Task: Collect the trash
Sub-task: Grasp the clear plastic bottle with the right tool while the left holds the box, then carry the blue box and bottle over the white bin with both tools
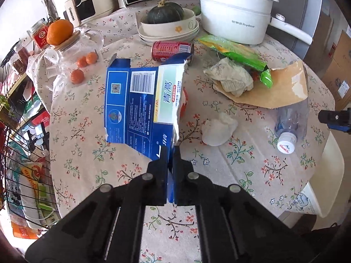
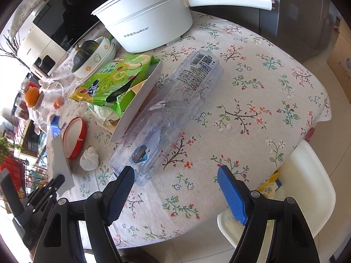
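Note:
My left gripper (image 1: pixel 170 153) is shut on a torn blue cardboard box (image 1: pixel 142 100) and holds it above the floral tablecloth. On the table lie a crumpled white tissue (image 1: pixel 218 129), a clear plastic bottle (image 1: pixel 289 125), a red can (image 1: pixel 172 49), a green snack wrapper (image 1: pixel 239 53), crumpled paper (image 1: pixel 230 76) and a brown cardboard piece (image 1: pixel 280 89). My right gripper (image 2: pixel 175 177) is open and empty, just in front of the bottle's (image 2: pixel 175 100) near end. The tissue (image 2: pixel 89 159), the wrapper (image 2: pixel 114 76) and a red-rimmed lid (image 2: pixel 73 137) lie to its left.
A white electric pot (image 1: pixel 237 17) and a bowl with a green squash (image 1: pixel 166 19) stand at the back. A glass jar with an orange (image 1: pixel 59 32) on it stands at the left. A white chair (image 2: pixel 305 188) is by the table's near right edge. A wire rack (image 1: pixel 24 153) stands left.

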`<state>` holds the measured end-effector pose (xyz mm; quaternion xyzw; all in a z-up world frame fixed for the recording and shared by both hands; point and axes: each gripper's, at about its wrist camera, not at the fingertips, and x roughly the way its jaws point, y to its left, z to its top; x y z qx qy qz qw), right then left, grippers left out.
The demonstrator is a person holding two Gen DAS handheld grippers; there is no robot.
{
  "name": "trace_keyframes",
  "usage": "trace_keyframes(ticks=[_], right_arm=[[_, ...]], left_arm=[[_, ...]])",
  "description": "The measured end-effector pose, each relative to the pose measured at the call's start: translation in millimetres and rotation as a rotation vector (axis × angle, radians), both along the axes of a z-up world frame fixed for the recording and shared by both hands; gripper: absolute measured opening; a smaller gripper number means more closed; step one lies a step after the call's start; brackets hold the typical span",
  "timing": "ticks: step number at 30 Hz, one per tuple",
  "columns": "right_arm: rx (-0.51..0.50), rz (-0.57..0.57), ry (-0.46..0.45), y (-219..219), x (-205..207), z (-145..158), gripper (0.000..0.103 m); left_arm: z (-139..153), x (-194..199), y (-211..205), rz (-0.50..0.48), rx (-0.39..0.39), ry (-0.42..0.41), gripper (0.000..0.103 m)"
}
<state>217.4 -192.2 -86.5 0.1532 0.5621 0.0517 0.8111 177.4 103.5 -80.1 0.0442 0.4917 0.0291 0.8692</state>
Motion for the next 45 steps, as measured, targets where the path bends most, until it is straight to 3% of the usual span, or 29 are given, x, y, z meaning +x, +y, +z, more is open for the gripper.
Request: trace_keyframes(ticks=[9,18,21,33,45], right_arm=[[0.088,-0.059,0.016,21.5,24.5,-19.7,0.080],[0.151,-0.077,0.053,42.6,38.4,-43.3,0.080],[0.212,-0.082,0.070,38.8,37.3,-49.0,0.072],[0.145,-0.055,-0.014,5.4,11.5,-7.4,0.066],[0.111,-0.036,-0.068,-54.3,-36.9,23.8,0.062]], left_arm=[[28.3,-17.0,27.2,0.044,-0.125,-0.084,0.004],[32.1,-19.9,33.1,0.039,-0.180,-0.088,0.004],[36.9,-21.9,32.1,0.034,-0.206,-0.096,0.004],[59.0,-37.1,15.8,-0.008,-0.316,-0.146,0.004],[71.9,-52.1,-34.6,-0.138,-0.381,-0.151,0.003]])
